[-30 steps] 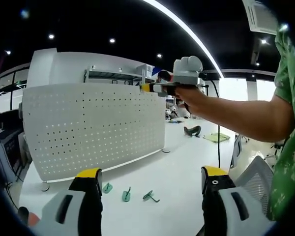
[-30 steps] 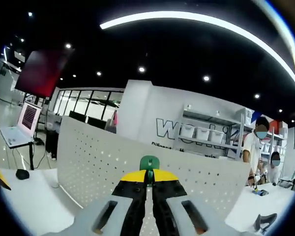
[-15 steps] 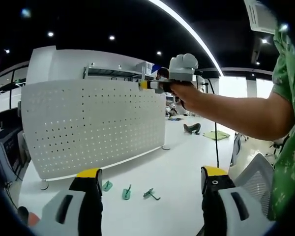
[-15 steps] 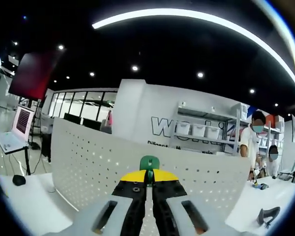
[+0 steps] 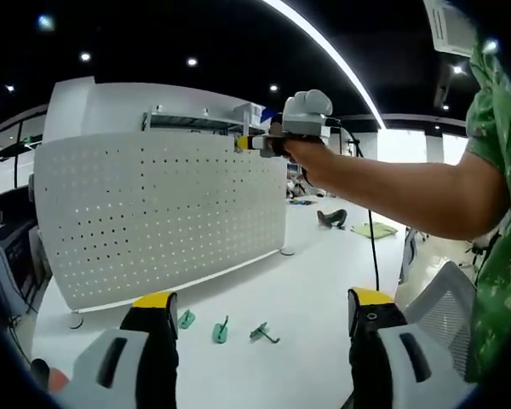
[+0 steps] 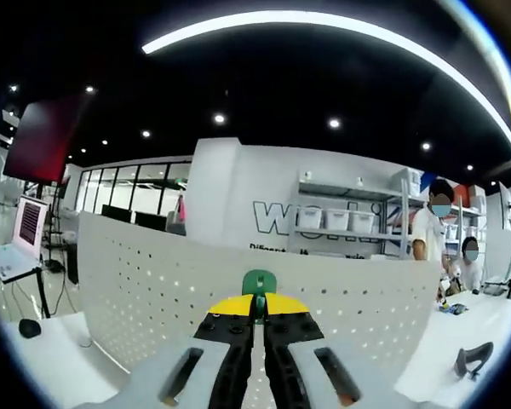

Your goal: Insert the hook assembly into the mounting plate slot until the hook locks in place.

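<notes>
Three green hooks lie loose on the white table in my left gripper view, in a row just ahead of my left gripper, between it and the foot of the pegboard. My left jaws stand wide apart, nothing between them.

Left gripper view also catches my right gripper from the side, held by my hand up at the pegboard's top right edge, yellow tips at the panel; can't tell from here whether it touches.

Right gripper view gives the close look: my right gripper is pinched tight on a green hook, its rounded head poking above the yellow tips, right in front of the perforated mounting plate, near its upper edge. Can't tell if the hook is in a slot.

Right gripper view also has a laptop far left, shelving behind the plate, and two people at right.
</notes>
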`<state>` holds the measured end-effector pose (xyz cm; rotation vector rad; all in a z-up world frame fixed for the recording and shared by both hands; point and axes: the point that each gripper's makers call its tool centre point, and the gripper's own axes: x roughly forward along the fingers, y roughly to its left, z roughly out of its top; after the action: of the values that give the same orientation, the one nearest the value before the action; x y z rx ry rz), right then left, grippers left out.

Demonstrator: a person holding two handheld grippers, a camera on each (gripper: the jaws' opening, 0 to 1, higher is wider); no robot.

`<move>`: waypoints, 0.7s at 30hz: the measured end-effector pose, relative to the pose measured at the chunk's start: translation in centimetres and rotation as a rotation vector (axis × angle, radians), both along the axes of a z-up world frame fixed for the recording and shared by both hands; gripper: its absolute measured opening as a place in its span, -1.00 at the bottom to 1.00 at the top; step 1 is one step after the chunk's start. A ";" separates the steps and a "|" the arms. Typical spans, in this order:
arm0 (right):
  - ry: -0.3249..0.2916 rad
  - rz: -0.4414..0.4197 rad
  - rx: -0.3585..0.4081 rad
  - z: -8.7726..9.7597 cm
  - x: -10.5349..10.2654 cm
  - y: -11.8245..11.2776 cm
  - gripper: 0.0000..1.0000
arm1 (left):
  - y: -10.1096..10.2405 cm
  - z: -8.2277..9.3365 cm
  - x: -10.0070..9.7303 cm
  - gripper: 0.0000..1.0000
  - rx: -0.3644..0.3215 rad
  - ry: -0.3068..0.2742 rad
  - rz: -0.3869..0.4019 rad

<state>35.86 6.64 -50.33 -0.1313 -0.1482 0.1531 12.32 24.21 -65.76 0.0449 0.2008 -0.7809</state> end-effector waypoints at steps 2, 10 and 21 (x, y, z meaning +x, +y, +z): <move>0.003 -0.005 0.006 -0.1 0.3 -0.2 -0.96 | 0.0 -0.1 0.1 0.68 0.001 0.003 -0.001; 0.006 -0.015 0.011 -0.1 1.6 -0.6 -0.96 | 0.0 -0.5 0.4 0.68 0.009 0.015 -0.007; 0.005 -0.022 0.008 -0.2 2.8 -0.5 -0.96 | -0.1 -0.9 1.2 0.67 0.006 0.027 -0.002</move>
<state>38.64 6.16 -50.53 -0.1241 -0.1422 0.1314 13.53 24.13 -66.67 0.0407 0.2289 -0.7836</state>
